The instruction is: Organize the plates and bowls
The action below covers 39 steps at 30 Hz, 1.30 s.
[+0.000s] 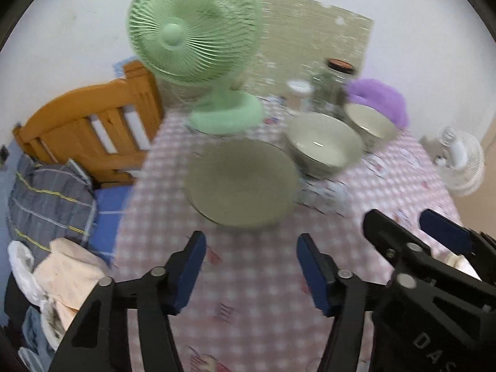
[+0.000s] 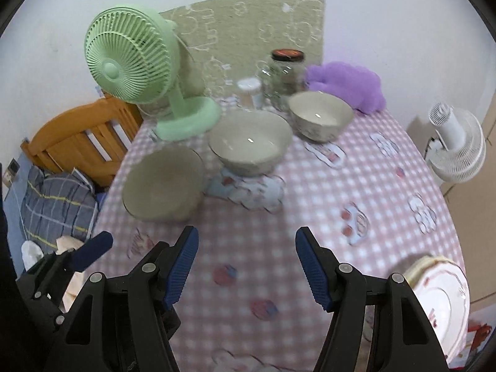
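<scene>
A stack of flat beige-grey plates [image 1: 241,183] lies on the pink-checked bench [image 1: 254,279] just in front of the mint-green plastic desk fan [image 1: 198,40], two cream bowls [image 2: 251,142] [image 2: 321,114] beside that fan, while the left tool [image 1: 251,271] and right tool [image 2: 246,266] hover spread and empty.

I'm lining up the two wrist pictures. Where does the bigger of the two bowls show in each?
Left wrist: the bigger bowl sits right of centre, right of the plates.
Right wrist: the bigger bowl sits at centre, right of the plates.
Shared landmark: the green fan, upper left in both.
</scene>
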Motion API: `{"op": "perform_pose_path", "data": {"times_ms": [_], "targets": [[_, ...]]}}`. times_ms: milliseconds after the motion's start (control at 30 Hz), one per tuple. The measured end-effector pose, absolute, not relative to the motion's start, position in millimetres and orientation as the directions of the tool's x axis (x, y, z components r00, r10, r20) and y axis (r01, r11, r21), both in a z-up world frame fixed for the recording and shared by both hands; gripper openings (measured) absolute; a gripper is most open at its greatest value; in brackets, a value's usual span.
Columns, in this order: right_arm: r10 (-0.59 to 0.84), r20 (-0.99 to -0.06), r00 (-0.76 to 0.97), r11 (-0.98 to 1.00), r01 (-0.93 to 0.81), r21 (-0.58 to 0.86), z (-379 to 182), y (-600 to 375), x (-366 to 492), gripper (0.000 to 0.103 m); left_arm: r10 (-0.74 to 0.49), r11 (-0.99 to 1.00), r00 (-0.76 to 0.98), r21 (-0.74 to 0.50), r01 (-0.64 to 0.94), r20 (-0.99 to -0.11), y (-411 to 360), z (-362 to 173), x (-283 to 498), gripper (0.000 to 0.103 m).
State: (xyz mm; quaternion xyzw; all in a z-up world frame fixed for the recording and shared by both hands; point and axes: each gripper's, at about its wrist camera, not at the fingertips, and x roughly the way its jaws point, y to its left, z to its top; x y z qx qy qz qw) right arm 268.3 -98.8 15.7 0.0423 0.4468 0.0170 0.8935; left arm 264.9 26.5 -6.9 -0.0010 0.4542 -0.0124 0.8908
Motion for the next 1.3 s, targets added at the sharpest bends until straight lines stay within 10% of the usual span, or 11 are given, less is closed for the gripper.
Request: {"op": "perform_pose_path", "data": {"times_ms": [633, 767, 1300], "targets": [[0.046, -0.838, 0.544, 0.995, 0.053, 0.088, -39.0, -52.0, 370.4, 0.039, 0.036, 0.999, 0.552, 0.028, -0.024, -0.833, 67.7, -56.7, 356.9, 0.025], [0.049, -0.848, 0.527, 0.997, 0.026, 0.074, -48.0, -45.6, 382.7, 0.012, 0.065, 0.998, 0.549, 0.070, -0.012, -0.833, 62.5, -62.7, 362.9, 0.017], [-0.017, -0.855, 0.519, 1.000, 0.013, -0.012, -32.6, -42.2, 351.1, 0.011, 0.042, 0.998, 0.535, 0.062, 0.020, -0.844, 58.1, -48.2, 329.2, 0.015]]}}
